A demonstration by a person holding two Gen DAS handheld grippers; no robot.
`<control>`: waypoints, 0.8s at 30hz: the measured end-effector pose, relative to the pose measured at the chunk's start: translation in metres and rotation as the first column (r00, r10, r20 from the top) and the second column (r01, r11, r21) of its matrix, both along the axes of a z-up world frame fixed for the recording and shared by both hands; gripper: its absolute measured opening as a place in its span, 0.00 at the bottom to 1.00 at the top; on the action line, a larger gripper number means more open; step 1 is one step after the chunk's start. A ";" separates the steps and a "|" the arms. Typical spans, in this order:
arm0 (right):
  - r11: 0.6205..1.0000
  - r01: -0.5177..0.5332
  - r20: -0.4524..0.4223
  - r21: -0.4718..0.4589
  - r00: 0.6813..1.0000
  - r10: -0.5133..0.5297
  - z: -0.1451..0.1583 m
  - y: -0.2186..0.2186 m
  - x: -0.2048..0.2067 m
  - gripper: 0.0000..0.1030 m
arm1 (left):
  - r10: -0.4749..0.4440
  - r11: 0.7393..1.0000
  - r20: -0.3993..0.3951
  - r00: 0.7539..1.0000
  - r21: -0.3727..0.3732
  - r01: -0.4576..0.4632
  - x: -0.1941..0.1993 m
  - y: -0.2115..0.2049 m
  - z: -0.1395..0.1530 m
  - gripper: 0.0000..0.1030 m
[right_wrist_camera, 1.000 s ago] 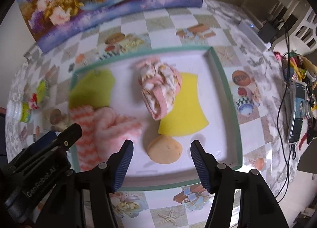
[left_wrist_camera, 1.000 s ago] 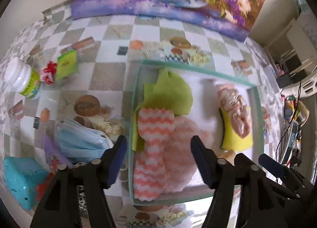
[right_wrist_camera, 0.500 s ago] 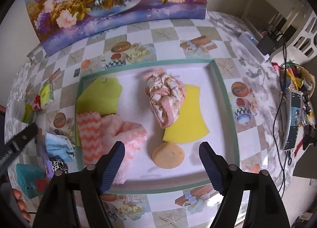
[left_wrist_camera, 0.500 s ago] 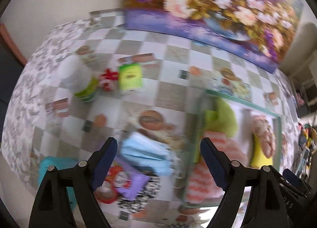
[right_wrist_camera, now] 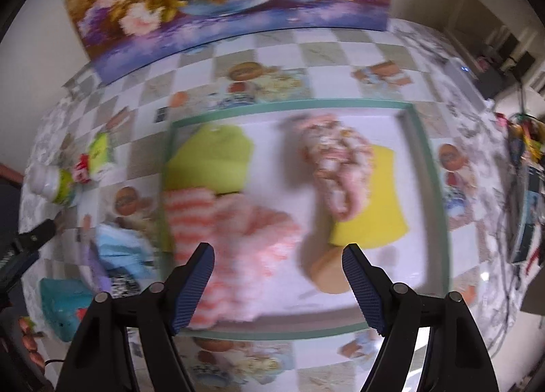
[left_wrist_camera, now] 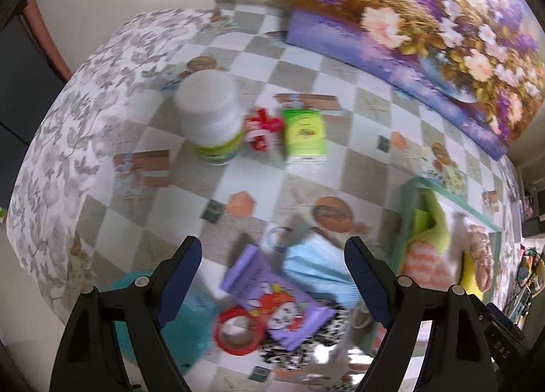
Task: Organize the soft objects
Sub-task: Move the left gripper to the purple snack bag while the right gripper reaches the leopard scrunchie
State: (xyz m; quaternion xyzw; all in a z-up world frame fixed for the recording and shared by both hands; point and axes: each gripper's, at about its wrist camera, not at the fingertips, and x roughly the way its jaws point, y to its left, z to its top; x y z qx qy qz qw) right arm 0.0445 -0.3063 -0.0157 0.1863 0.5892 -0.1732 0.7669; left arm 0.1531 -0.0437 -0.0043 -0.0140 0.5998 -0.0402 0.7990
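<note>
Since one second ago, the left gripper (left_wrist_camera: 272, 264) has swung away from the green-rimmed white tray (left_wrist_camera: 407, 211) toward the loose pile beside it, while the right gripper (right_wrist_camera: 277, 267) has stayed over the tray. Both views are blurred by motion.

Left gripper's fingers (left_wrist_camera: 182, 276) are spread wide and hold nothing. Between them, nearest, lie a red tape ring (left_wrist_camera: 238, 330) and a purple printed packet (left_wrist_camera: 272, 296); just beyond, toward the right finger, is the light blue face mask (left_wrist_camera: 316, 264), a soft object not yet in the tray. I judge it is the next thing to take, so the fingers are open above it. Farther ahead stand a white plastic bottle (left_wrist_camera: 211, 116), a red-white bow (left_wrist_camera: 264, 129) and a green tissue pack (left_wrist_camera: 305, 136) on the checkered tabletop (left_wrist_camera: 368, 167).

Right gripper's fingers (right_wrist_camera: 194, 283) are wide too, empty. Between them lies the pink-and-white striped fluffy cloth (right_wrist_camera: 221, 231); near the right finger, a round tan sponge (right_wrist_camera: 328, 272). Beyond are the yellow sponge (right_wrist_camera: 378, 204), the pink floral fabric bundle (right_wrist_camera: 337, 167) on it, and the lime-green cloth (right_wrist_camera: 213, 156). Soft things are gathered here, probably to separate them from hard ones.
</note>
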 end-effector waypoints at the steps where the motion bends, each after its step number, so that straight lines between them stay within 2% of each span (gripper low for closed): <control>1: 1.000 -0.016 0.009 0.017 1.000 0.016 0.000 0.006 0.004 0.78 | 0.003 1.000 -0.005 1.000 0.005 -0.003 0.000 0.004 -0.001 0.84; 5: 0.995 -0.090 0.027 0.041 0.996 0.089 0.001 0.034 0.018 0.78 | 0.022 1.000 -0.022 1.000 0.013 -0.022 0.002 0.022 -0.007 0.84; 17: 0.958 -0.263 0.033 0.117 0.965 0.261 -0.016 0.106 0.037 0.78 | 0.015 0.997 -0.077 0.997 -0.072 -0.020 0.001 0.035 -0.012 0.84; 21: 0.943 -0.314 0.030 0.114 0.949 0.313 -0.020 0.123 0.037 0.77 | 0.000 0.999 -0.064 0.998 -0.053 -0.004 -0.002 0.032 -0.010 0.84; 24: 0.931 -0.342 0.030 0.127 0.939 0.341 -0.023 0.131 0.036 0.70 | -0.009 0.998 -0.071 0.997 -0.059 0.005 -0.003 0.030 -0.011 0.84</control>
